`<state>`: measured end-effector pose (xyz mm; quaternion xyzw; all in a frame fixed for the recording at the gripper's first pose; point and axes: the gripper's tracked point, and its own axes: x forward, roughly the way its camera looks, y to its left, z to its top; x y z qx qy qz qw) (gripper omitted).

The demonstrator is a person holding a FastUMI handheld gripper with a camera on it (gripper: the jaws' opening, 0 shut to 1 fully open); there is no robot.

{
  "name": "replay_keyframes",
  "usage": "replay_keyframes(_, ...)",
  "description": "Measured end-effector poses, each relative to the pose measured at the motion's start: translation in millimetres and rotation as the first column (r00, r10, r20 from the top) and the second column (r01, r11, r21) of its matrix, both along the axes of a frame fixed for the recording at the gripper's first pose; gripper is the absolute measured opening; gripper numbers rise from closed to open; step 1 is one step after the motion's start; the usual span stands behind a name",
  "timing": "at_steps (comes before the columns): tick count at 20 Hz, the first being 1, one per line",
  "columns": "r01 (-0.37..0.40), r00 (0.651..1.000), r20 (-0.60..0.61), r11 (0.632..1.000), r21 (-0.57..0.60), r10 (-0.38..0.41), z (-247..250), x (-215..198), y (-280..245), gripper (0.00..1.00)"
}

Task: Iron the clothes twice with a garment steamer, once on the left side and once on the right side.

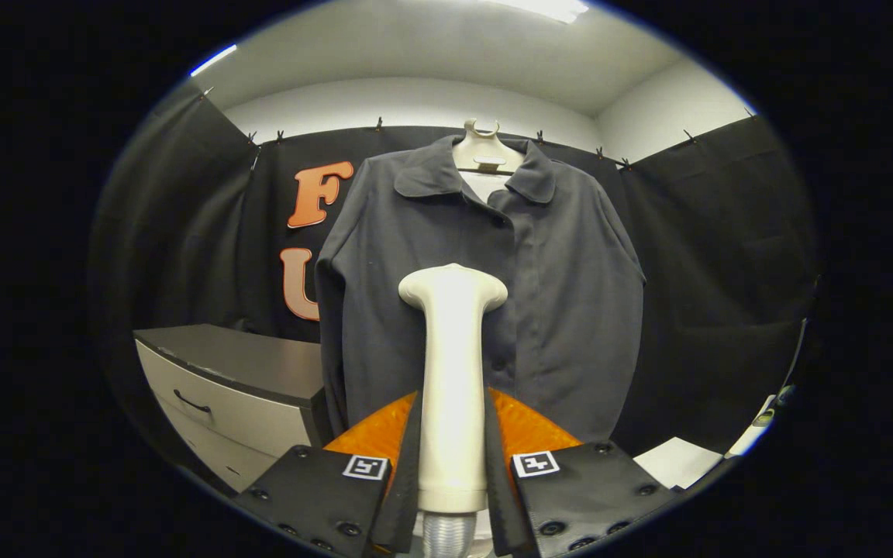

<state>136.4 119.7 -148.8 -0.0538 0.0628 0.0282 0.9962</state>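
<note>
Gripper view has my tongs (453, 465) clenched on the handle of the garment steamer (453, 372), one finger pressing each flank of the pale stem, so the tool stands upright between them with its wide head at twelve o'clock from the fingertips and its ribbed hose collar trailing out at six o'clock. I judge that grip low on the stem is deliberate: it leaves the whole head free to face the cloth. The dark jacket (485, 294) hangs straight ahead on a pale hanger (482, 147), collar up, front panels closed, sleeves dropping at either side, so both halves are presented flat for a pass each. The steamer head sits over the jacket's mid-front, slightly toward nine o'clock of the button placket; I cannot tell whether it touches the fabric or hovers just off it. From how things lie I cannot judge which side, if either, has been steamed. Around the work, a grey drawer cabinet (237, 387) stands at about eight o'clock from the steamer head, close beside the jacket's sleeve and hem on that side, and I reckon it could crowd a low sweep there. At about four o'clock, near the hem on the other side, a white sheet (675, 463) lies on something low, well clear of the jacket. Black cloth (725, 256) walls close the booth behind.
</note>
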Motion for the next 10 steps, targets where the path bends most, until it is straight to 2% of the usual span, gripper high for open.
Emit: replay_keyframes(10,0.017,0.996,-0.082,0.999,-0.035,-0.020,-46,-22,-7,0.45)
